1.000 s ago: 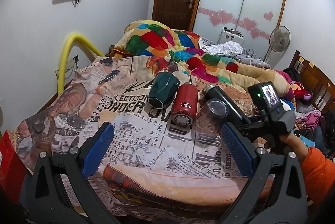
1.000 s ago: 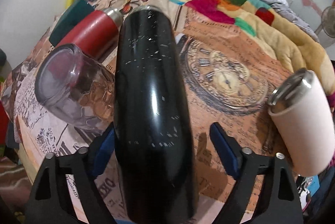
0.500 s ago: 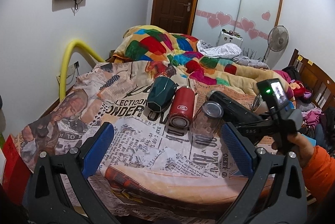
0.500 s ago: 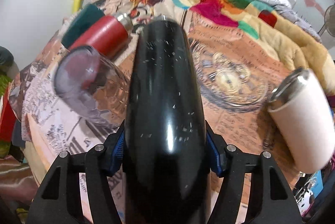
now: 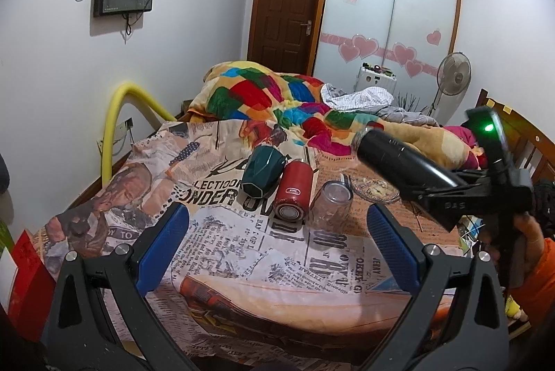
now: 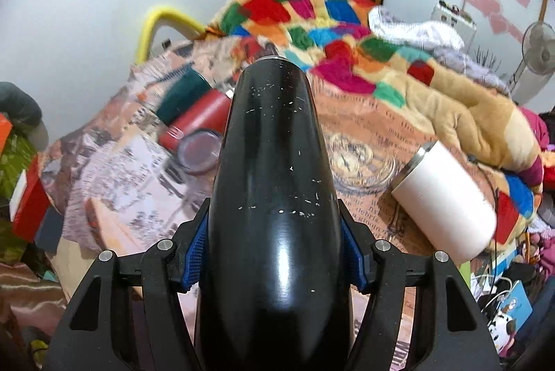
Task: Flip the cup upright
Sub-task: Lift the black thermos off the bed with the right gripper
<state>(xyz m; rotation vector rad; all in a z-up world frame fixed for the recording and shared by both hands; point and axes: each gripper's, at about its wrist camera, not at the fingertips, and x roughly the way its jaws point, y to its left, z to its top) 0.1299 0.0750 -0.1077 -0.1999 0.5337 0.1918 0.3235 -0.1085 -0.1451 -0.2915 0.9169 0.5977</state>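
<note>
Both blue pads of the right gripper (image 6: 274,261) clamp the black cup (image 6: 274,197), which is lifted clear of the bed (image 5: 242,253) and lies tilted, its rim pointing away. Its fingers (image 6: 194,253) press the cup's sides. Fingers of the left gripper (image 5: 277,246) stand wide apart, holding nothing, near the red flask (image 5: 293,194), green cup (image 5: 262,171) and glass jar (image 5: 331,204).

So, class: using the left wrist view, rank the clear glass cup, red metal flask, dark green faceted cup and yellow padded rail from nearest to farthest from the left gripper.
1. Clear glass cup, right of centre.
2. Red metal flask, centre.
3. Dark green faceted cup, left, behind.
4. Yellow padded rail, far left.
</note>
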